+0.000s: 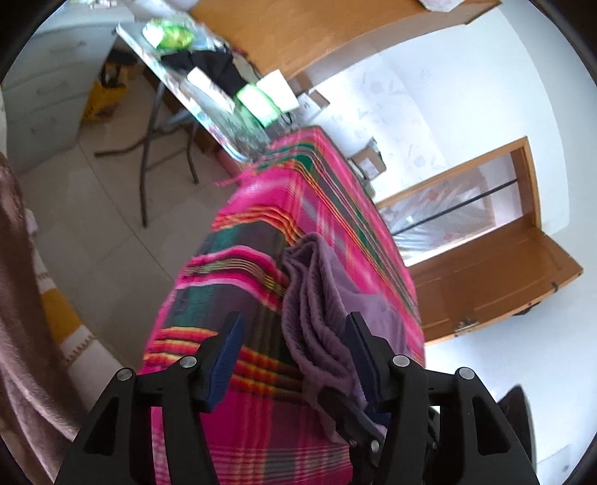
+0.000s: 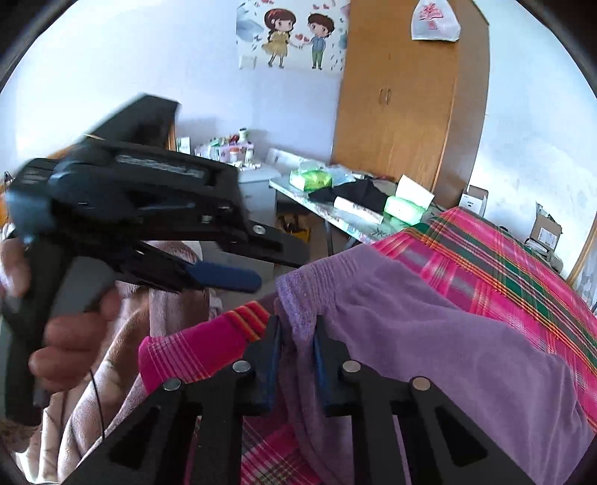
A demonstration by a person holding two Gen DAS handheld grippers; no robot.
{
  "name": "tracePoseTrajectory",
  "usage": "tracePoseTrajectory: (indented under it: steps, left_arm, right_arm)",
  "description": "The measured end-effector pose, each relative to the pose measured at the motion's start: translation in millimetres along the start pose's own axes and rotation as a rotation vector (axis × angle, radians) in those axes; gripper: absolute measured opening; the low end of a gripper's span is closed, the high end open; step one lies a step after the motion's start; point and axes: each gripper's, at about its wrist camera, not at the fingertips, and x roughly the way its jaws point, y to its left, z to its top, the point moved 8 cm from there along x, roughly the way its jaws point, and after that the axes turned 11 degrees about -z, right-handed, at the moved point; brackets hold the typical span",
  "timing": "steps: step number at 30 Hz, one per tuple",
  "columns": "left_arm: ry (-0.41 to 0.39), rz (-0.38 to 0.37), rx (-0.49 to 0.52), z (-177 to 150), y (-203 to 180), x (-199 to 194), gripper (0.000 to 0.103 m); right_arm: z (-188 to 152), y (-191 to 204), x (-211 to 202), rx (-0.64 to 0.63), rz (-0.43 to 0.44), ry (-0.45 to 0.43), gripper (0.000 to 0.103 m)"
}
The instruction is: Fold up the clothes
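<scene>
Pinching ribbed waistband of purple garment (image 2: 429, 335), right gripper (image 2: 297, 341) nearly closed. Left gripper (image 1: 294, 335) wide, empty, at 10 o'clock. Cloth soft, light, floppy; grab hem corners.

The left wrist camera sits just behind its own left gripper (image 1: 294, 358) and looks forward and down along the fingers, very near the plaid bedspread (image 1: 261, 231). The view is rolled: the floor lies at 9 o'clock, the wardrobe (image 1: 317, 33) at 12 o'clock.

The right wrist camera sits behind the right gripper (image 2: 296, 358), upright, facing the wardrobe (image 2: 403, 100) at 12 o'clock. The left gripper (image 2: 224, 278) crosses this view at 9 o'clock, close to the lens.

Both views share the purple garment (image 1: 317, 298) (image 2: 429, 335), the bedspread (image 2: 503, 257), the folding table (image 1: 179, 85) (image 2: 335, 212) and the wardrobe.
</scene>
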Motion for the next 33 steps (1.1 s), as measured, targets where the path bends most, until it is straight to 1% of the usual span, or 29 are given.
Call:
tracePoseTrajectory:
  steps: [2,7,9,11,13,14,15,16,18,21,24,28,29,30,31,32,33]
  left_arm:
    - [0.017,-0.025,-0.043,2,1,8,0.059]
    - [0.072,-0.092,-0.108,6,0,25,0.059]
    - [0.062,-0.123,-0.139,7,1,25,0.059]
    - [0.041,-0.166,-0.161,10,-1,22,0.059]
    - [0.040,-0.221,-0.185,11,-4,22,0.059]
    - [0.046,-0.245,-0.198,11,-5,22,0.061]
    - [0.053,-0.249,-0.204,10,-6,23,0.069]
    - [0.063,-0.231,-0.205,9,-5,26,0.072]
    - [0.078,-0.198,-0.206,7,-3,31,0.072]
    - [0.093,-0.178,-0.203,7,-6,37,0.072]
    - [0.109,-0.138,-0.196,9,-7,48,0.072]
    - [0.162,-0.150,-0.201,15,-12,65,0.070]
    - [0.174,-0.144,-0.194,16,-12,69,0.068]
    - [0.187,-0.138,-0.186,17,-13,74,0.062]
    - [0.199,-0.132,-0.178,19,-13,79,0.060]
    - [0.212,-0.132,-0.177,20,-13,84,0.054]
    - [0.223,-0.135,-0.185,19,-13,87,0.042]
  right_arm:
    - [1,-3,-5,0.017,0.008,-0.015,0.016]
    - [3,-10,-11,0.040,0.018,-0.030,0.016]
    - [3,-13,-12,0.050,0.018,-0.034,0.016]
    - [3,-15,-12,0.059,0.016,-0.033,0.016]
    - [1,-12,-10,0.056,0.031,-0.025,0.016]
    - [1,-12,-9,0.053,0.031,-0.025,0.016]
    - [0,-11,-8,0.051,0.031,-0.025,0.016]
    - [0,-11,-8,0.050,0.036,-0.025,0.016]
    - [0,-12,-9,0.055,0.039,-0.030,0.016]
    - [0,-16,-10,0.068,0.047,-0.036,0.016]
    - [-1,-17,-14,0.076,0.052,-0.047,0.016]
    - [-1,-17,-21,0.082,0.056,-0.058,0.016]
    - [-1,-18,-22,0.084,0.057,-0.060,0.016]
    - [-1,-18,-23,0.085,0.057,-0.060,0.016]
    - [-1,-18,-23,0.086,0.057,-0.061,0.016]
    - [-1,-18,-24,0.087,0.057,-0.061,0.016]
    - [-1,-19,-24,0.088,0.058,-0.062,0.016]
